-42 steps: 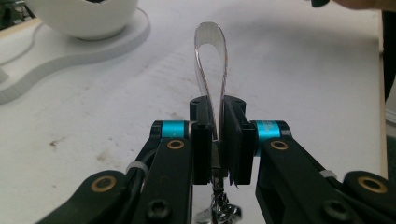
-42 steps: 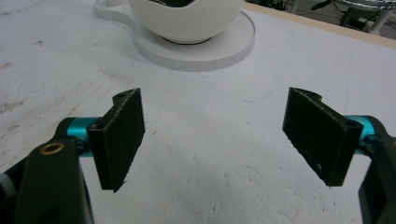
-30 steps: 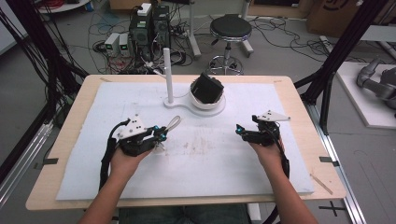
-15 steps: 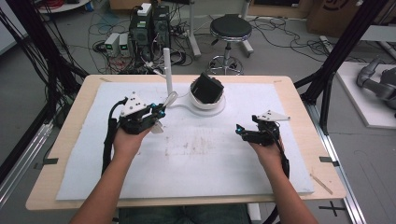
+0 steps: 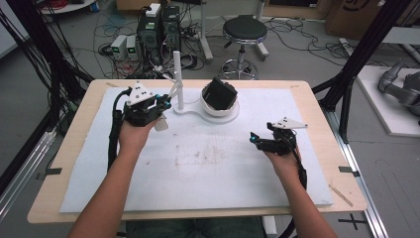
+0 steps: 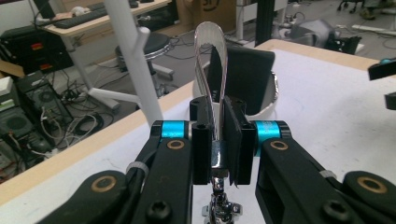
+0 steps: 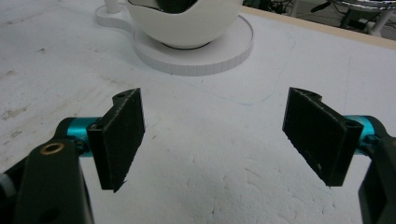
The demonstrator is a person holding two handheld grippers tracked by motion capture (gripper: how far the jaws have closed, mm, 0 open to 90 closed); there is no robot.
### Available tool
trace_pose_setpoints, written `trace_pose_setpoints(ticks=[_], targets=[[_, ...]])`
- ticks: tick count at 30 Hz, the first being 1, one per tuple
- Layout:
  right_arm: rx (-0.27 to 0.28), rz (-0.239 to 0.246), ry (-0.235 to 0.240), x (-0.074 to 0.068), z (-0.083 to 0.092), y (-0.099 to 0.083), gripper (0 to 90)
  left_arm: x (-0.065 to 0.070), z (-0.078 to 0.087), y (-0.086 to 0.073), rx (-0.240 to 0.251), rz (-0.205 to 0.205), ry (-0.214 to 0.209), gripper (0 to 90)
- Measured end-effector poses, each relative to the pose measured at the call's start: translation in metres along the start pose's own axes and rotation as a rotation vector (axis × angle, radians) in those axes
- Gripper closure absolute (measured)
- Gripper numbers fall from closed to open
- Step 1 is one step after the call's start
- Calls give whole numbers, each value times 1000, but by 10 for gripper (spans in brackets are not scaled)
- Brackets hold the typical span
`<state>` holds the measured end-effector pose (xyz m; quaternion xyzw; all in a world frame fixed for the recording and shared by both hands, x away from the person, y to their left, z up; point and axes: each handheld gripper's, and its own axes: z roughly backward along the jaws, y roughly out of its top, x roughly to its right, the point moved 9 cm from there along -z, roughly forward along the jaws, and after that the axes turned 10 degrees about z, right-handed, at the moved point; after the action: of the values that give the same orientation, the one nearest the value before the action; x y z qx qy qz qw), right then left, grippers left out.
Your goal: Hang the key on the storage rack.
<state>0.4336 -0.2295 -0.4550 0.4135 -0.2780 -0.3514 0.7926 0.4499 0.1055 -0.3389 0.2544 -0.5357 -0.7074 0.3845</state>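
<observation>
Pinching a shiny metal loop [image 6: 211, 60] between its pressed-together jaws, the left gripper [image 5: 166, 102] is held up at the far left of the white mat [image 5: 208, 163], just beside the white post [image 5: 177, 79]. The post's base also carries a white bowl [image 5: 219, 106] with a black block [image 5: 221, 92] inside. The right gripper [image 5: 253, 139] rests at the near right, jaws spread wide over bare mat

The metal loop's [image 6: 211, 60] lower end is hidden between the left gripper's [image 6: 217, 140] fingers [image 6: 201, 144]; the white bowl [image 7: 184, 21] is cut off by the top edge.
</observation>
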Motion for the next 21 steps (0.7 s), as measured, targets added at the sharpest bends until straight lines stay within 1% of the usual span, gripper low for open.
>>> trace_pose_setpoints(ticks=[6,7,8,12,13,17,18,20,21], targets=[[-5,7,1,-1,-2,0,213,-6,-4,17,5,-7,20,817],[-6,4,4,-1,-3,-1,213,-7,-6,19,0,-11,25,817],[-5,5,1,-1,-3,0,213,-9,-7,21,-9,-25,35,817],[-6,3,4,-1,-2,0,213,-15,-14,31,-8,-21,63,816],[-4,0,4,-1,-2,0,213,-18,-15,33,-14,-29,73,817],[-3,-3,7,0,-2,-1,213,-24,-21,37,-25,-37,103,816],[-6,-6,6,0,-2,-1,213,-25,-22,37,-25,-35,107,817],[-6,-7,5,0,-2,-1,213,-28,-25,36,-41,-39,116,817],[-7,-7,6,1,-2,-1,213,-29,-26,35,-44,-32,115,816]])
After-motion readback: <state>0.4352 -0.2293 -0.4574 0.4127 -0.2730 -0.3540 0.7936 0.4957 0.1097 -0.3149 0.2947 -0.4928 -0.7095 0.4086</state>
